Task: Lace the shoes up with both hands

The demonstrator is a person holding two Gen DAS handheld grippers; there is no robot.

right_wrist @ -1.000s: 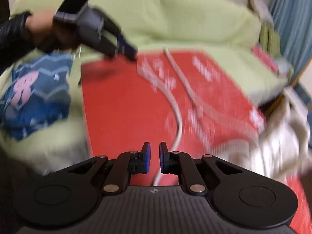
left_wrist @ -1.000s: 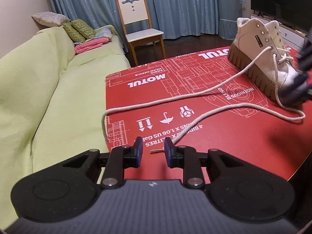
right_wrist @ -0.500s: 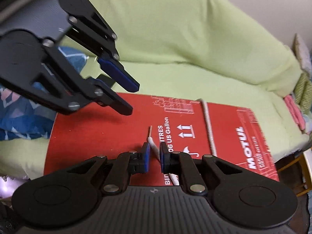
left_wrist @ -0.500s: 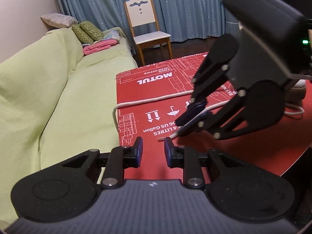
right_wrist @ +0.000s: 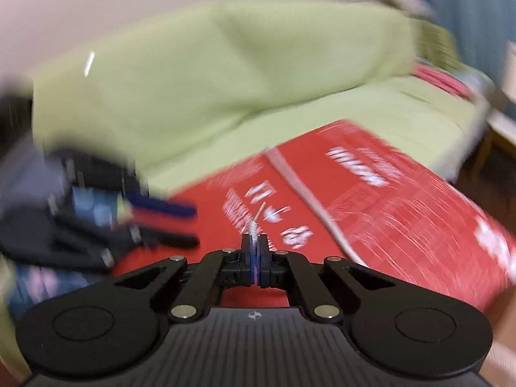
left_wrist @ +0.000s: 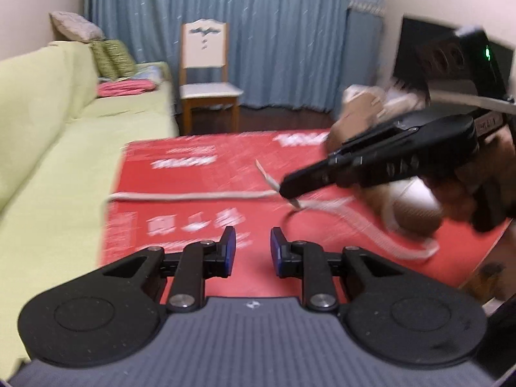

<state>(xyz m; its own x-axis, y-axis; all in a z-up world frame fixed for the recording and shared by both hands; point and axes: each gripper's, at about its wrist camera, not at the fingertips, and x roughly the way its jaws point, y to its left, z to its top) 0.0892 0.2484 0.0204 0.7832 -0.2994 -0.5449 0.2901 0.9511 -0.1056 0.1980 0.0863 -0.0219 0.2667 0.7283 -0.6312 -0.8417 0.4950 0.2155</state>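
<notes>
The right gripper [right_wrist: 254, 251] is pinching the shoelace tip [right_wrist: 253, 225], which is pointing at the empty, closing left gripper [left_wrist: 249, 247] nearby.

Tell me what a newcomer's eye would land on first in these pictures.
First, the bright red printed mat beside the pale green sofa, crossed by a long white shoelace. Next, the right gripper, jaws shut on the lace's tip, which pokes out ahead of them. The left gripper hovers with nothing between its closing jaws, and the blurred beige shoe sits behind.
</notes>
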